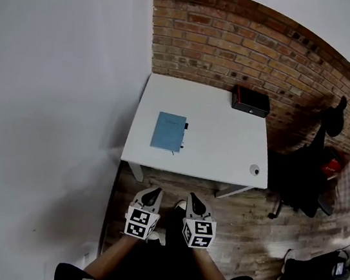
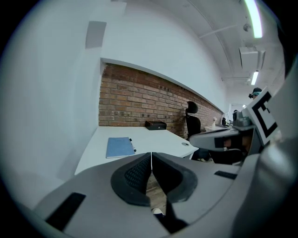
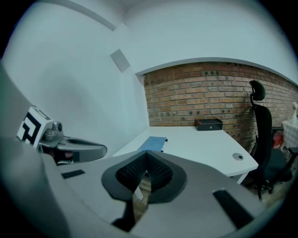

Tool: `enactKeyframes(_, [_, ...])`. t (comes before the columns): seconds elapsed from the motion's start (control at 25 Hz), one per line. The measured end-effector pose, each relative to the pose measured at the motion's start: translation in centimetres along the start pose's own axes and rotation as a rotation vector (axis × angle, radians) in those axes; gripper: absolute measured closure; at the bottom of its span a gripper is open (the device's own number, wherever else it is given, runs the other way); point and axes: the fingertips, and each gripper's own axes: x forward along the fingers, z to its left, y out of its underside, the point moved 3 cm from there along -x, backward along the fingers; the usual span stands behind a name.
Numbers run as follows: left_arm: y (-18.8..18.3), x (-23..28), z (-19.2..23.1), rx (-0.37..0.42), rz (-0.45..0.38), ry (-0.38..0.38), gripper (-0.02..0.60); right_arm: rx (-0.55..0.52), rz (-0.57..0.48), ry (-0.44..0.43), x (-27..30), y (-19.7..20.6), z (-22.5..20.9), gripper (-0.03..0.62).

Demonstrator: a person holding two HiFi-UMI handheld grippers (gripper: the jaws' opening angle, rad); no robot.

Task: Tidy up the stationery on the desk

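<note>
Hovering side by side over the brown wooden plank floor, just short of the near edge of the white rectangular desk, both tools are pointing at the tabletop. The left gripper has its jaws pressed fully together with nothing between them, and the right gripper is the same, closed tight and empty. On the desk, towards its left side, a flat blue notebook is lying closed, with a slim pen right along its right edge. At the far right corner, against the red brick wall, sits a black rectangular box. There is a small round cable port near the desk's near right corner, and a black office chair stands off to the right.
</note>
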Motion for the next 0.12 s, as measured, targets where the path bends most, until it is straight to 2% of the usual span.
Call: enactKeyframes(0.12, [0.42,-0.70,-0.16,-0.006,-0.003,0.004,0.565,-0.006,0.005,0.000,-0.45,0.30,0.49,0.572])
